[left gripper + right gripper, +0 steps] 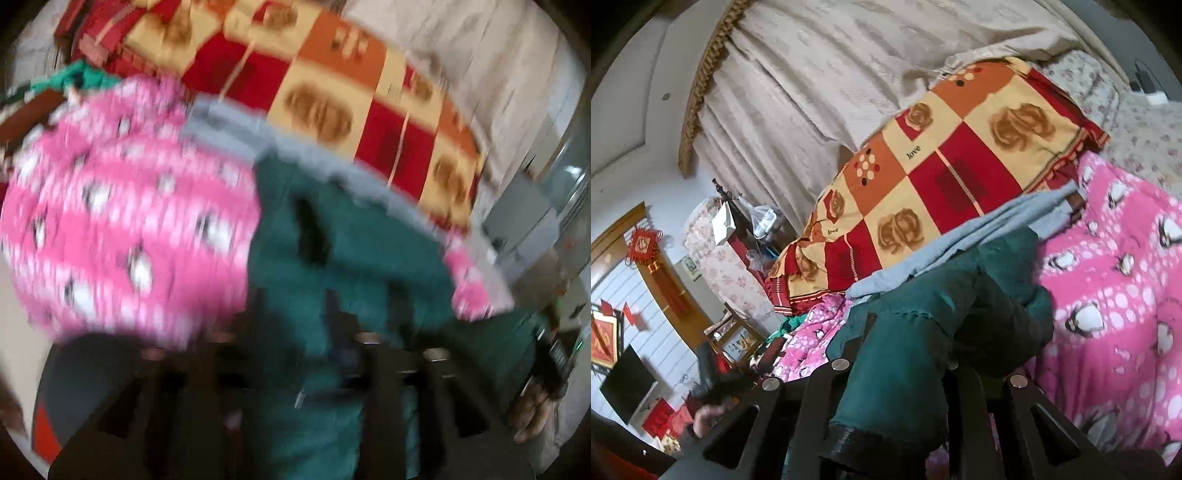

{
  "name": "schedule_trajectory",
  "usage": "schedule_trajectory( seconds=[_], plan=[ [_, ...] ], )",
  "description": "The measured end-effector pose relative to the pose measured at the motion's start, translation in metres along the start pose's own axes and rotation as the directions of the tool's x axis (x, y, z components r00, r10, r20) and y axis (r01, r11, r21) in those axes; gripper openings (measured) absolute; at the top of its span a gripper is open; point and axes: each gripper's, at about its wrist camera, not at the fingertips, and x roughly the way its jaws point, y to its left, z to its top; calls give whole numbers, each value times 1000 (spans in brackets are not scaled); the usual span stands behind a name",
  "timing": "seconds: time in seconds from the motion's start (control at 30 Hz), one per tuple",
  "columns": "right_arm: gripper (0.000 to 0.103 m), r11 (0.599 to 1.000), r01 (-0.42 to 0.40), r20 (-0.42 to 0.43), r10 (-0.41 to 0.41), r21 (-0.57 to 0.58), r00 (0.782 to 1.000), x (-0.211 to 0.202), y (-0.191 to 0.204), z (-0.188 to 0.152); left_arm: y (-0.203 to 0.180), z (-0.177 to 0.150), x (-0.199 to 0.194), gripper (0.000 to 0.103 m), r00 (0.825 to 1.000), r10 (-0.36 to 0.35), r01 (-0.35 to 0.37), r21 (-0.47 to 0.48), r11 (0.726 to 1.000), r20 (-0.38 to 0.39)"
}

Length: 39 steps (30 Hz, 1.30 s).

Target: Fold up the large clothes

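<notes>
Right wrist view is the clearer one: the right gripper (890,373) has its jaws pinched on a thick fold of the dark green puffy jacket (923,317), which spills up from bottom centre toward the middle of the frame. Its black ribbed cuff (857,443) hangs at the bottom, so I'd guess that's a sleeve being held. Under it lie a pale grey-blue lining or cloth (960,240) and a pink fleece blanket with penguins (1115,280) on the right, with a red, orange and cream checked quilt (942,166) behind.

Left wrist view is badly smeared. The left gripper (295,350) at the bottom has jaws spread apart, with the green jacket (351,240) right in front; I can't see anything pinched, though the blur hides the tips.

Progress-wise, I'd say early to middle. The jacket looks bunched, with no neat flat fold visible. Sleeves and body probably need laying over and squaring up.
</notes>
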Motion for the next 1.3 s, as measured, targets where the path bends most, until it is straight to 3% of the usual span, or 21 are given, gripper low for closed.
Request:
schedule_trajectory(
  seconds=[0.03,0.13,0.23,0.3,0.37,0.43,0.47,0.5,0.57,0.73,0.87,0.9,1.0,1.07,1.23,1.3],
  plan=[
    [14,1000,0,0,0,-14,1000,-1,3,-1,3,-12,4,69,1000,2,-2,5,1000,-30],
    [14,999,0,4,0,-37,1000,-1,6,-6,20,-40,9,73,994,9,-13,-30,999,-109],
    [14,1000,-5,19,6,-27,1000,1,4,-7,42,-66,19,81,974,-77,43,-161,986,-213],
    [14,1000,1,21,-1,-25,1000,3,2,-6,49,-83,38,81,937,-176,98,-260,961,-300],
    [14,1000,4,16,-3,-24,1000,5,1,-7,46,-97,55,81,887,-298,174,-342,924,-353],
    [14,1000,5,13,-5,-28,1000,5,1,-7,39,-107,69,80,858,-351,204,-379,903,-375],
    [14,1000,6,11,-6,-30,1000,4,1,-8,34,-109,68,79,852,-363,220,-371,902,-377],
    [14,999,13,10,-12,-32,1000,3,2,-8,28,-109,67,73,851,-370,240,-353,904,-371],
    [14,999,24,9,-24,-29,1000,3,0,-9,15,-105,59,15,863,-346,259,-266,928,-368],
    [14,999,45,3,-45,-26,999,0,1,-10,-2,-94,30,14,910,-317,292,-130,947,-265],
    [14,993,104,-39,-106,-47,994,-3,10,-13,-8,-76,-4,14,940,-326,322,-61,945,-98],
    [14,987,139,-61,-144,-76,988,-3,14,-14,-8,-70,-14,13,941,-335,332,-48,942,-55],
    [14,937,267,-139,-302,-224,943,0,33,-19,-7,-49,-42,13,928,-368,369,-7,929,57],
    [14,898,305,-166,-369,-316,915,-1,48,-25,-3,-39,-54,13,926,-366,367,11,930,89],
    [14,875,281,-199,-380,-396,903,-20,71,-39,5,-27,-76,13,900,-409,410,26,912,152],
    [14,869,275,-200,-380,-411,903,-34,79,-44,6,-26,-89,13,875,-451,452,35,891,176]
  ],
)
